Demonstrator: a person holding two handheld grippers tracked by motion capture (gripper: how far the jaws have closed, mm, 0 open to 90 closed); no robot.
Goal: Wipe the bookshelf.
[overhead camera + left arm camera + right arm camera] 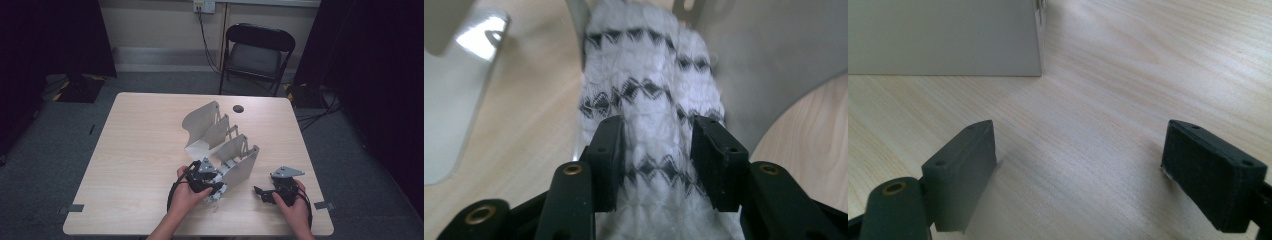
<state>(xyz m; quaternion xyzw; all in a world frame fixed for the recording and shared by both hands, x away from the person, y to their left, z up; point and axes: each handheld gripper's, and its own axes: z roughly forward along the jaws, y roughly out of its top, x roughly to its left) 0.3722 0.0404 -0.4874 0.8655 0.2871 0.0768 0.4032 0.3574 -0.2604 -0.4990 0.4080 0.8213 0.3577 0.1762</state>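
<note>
My left gripper (pixel 658 165) stands spread around the knitted sock (pixel 651 95) without pinching, so the sock may slip from the grey rack (pixel 220 142), while my right gripper (pixel 1080 175) waits spread over the bench (pixel 1128 75).

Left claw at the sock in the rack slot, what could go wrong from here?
1. The left claw straddles the patterned sock; pulling back could drag it out of the slot.
2. The grey rack looks light, and a nudge might shift it.
3. The right claw rests open on the table, not steadying anything.
</note>
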